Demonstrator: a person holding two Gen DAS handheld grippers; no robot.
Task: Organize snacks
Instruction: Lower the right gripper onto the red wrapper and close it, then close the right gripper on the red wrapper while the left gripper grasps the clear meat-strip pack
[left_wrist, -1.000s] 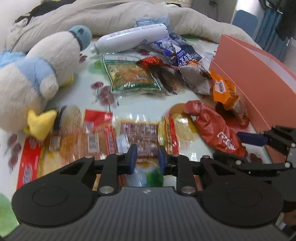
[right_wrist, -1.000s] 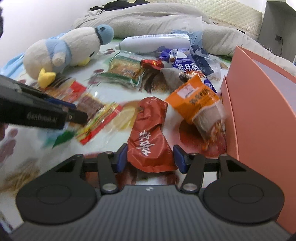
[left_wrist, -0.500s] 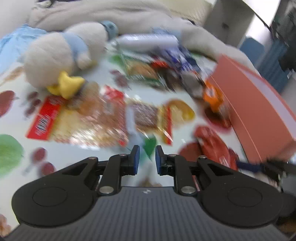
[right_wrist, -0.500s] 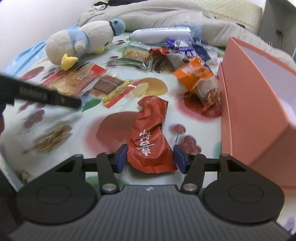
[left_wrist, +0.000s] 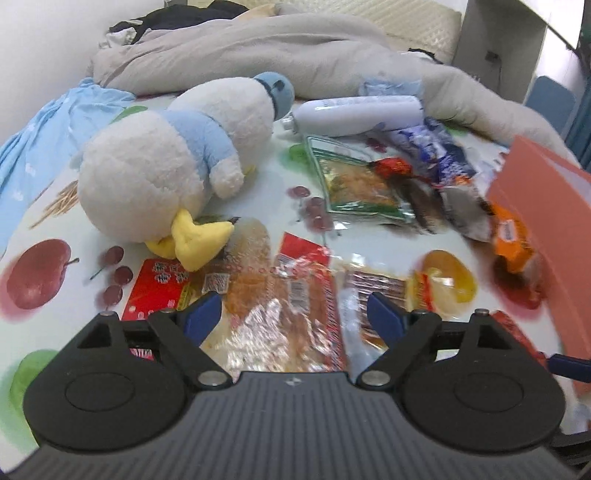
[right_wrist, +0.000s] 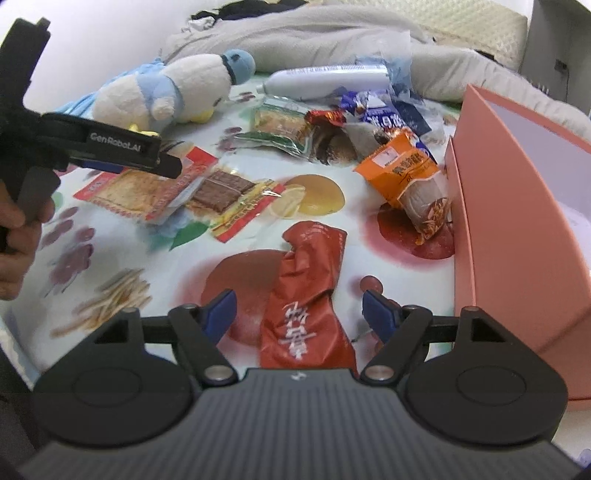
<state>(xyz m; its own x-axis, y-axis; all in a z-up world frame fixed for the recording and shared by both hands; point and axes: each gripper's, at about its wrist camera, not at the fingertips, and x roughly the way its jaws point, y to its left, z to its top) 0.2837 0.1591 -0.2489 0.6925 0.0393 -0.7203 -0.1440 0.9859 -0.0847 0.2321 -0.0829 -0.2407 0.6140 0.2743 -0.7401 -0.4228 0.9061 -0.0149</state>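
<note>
Snacks loose on cloth; left gripper (left_wrist: 295, 317), right gripper (right_wrist: 295, 314) just opened wide, empty; pink box (right_wrist: 517, 229) flanks right.

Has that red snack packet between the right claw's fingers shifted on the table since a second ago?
Cannot tell. The red packet lies free between the opened right gripper.

A plain white wall (left_wrist: 55, 37) stands far left; a cream quilted headboard (right_wrist: 480, 22) far right, beside a grey cabinet (left_wrist: 498, 40).

Being counted on the fruit-print cloth (right_wrist: 110, 273): one plush duck (right_wrist: 173, 88), one white bottle (right_wrist: 325, 79), one pink box (right_wrist: 517, 229), about eight snack packets, among them one red packet (right_wrist: 306, 295), one orange packet (right_wrist: 410, 173).
</note>
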